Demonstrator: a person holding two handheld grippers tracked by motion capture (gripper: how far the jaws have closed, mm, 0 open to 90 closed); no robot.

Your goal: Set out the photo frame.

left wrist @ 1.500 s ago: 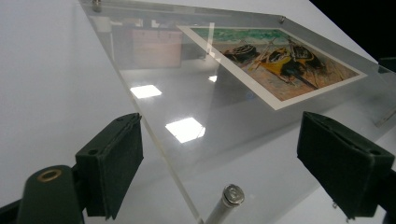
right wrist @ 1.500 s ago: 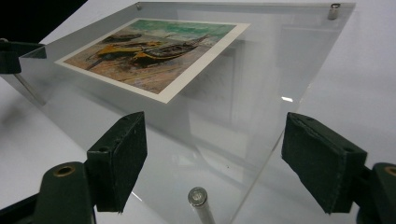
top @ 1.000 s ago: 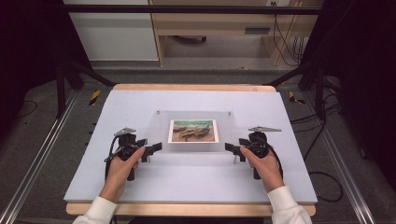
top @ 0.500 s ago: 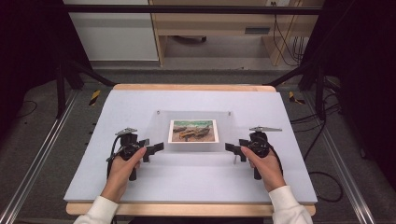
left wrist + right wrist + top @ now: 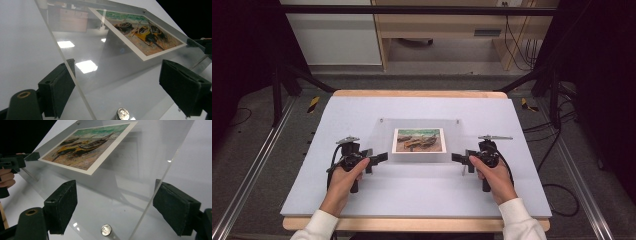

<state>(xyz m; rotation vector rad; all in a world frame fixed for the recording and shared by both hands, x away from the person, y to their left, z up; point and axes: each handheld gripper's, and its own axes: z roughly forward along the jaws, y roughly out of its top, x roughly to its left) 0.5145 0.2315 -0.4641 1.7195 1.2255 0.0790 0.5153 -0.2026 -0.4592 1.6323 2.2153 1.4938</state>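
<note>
This looks like a lab set up for recording. A white-topped table (image 5: 362, 120) stands inside a black metal frame (image 5: 412, 10), with aluminium rails (image 5: 247, 180) on a grey carpet. Cables (image 5: 517, 45) trail at one o'clock, beside a plain wooden desk (image 5: 442, 25) at twelve.

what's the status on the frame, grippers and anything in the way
Left gripper and right gripper open, jaws straddling the side edges of the clear acrylic frame, not clamped. Frame holds boat picture, lies on the table. Nothing in the way.
</note>
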